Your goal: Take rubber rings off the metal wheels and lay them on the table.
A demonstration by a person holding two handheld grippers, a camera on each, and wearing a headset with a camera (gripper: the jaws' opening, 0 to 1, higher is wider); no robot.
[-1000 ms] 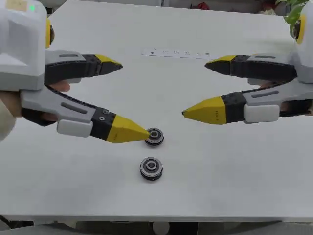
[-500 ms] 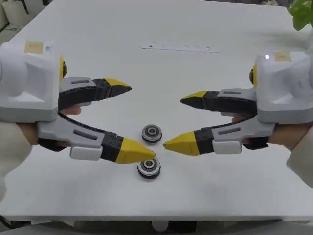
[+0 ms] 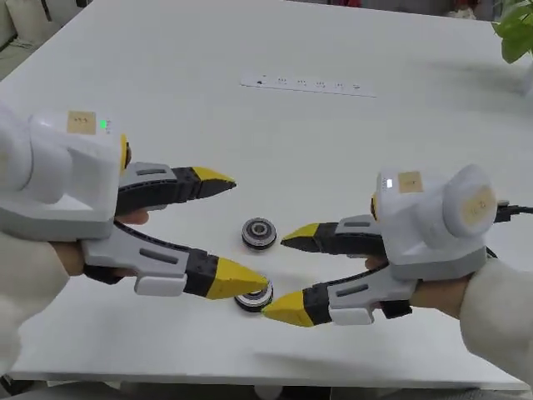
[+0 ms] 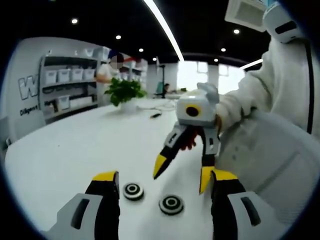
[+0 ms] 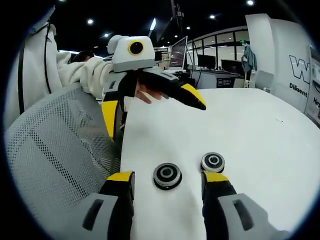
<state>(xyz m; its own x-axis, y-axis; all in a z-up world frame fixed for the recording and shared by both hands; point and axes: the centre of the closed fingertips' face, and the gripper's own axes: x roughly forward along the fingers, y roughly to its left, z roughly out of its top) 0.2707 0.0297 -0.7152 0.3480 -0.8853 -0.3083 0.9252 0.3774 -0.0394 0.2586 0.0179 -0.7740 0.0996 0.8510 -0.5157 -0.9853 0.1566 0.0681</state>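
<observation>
- Since half a second earlier, the right hand-held gripper [image 3: 274, 277] had come down toward the near edge of the white table [image 3: 166, 67]. Its lower jaw tip had pointed between the two wheels. It now lay just right of the near metal wheel [image 3: 252, 298].
- Its upper jaw tip pointed at the far metal wheel [image 3: 259, 233] from the right, close to it but apart.
- The right hand-held gripper was released, jaws spread wide. In the right gripper view, the near wheel lay flat on the table between its two yellow tips.
- The left hand-held gripper [image 4: 163, 177] reached in from the opposite side, also released and holding nothing. In the left gripper view, both wheels sat on the table just ahead of its spread jaws.
- In the head view, the left gripper's lower yellow tip overlapped the near wheel's top edge. Whether it touched could not be told.
- Both wheels lay flat, near each other, not touching. Each still wore its dark rubber ring [image 5: 157, 176] around a metal hub.
- A white power strip [image 3: 304, 85] lay well behind them on the table, and a leafy plant [image 3: 516, 33] stood at the far right corner.
</observation>
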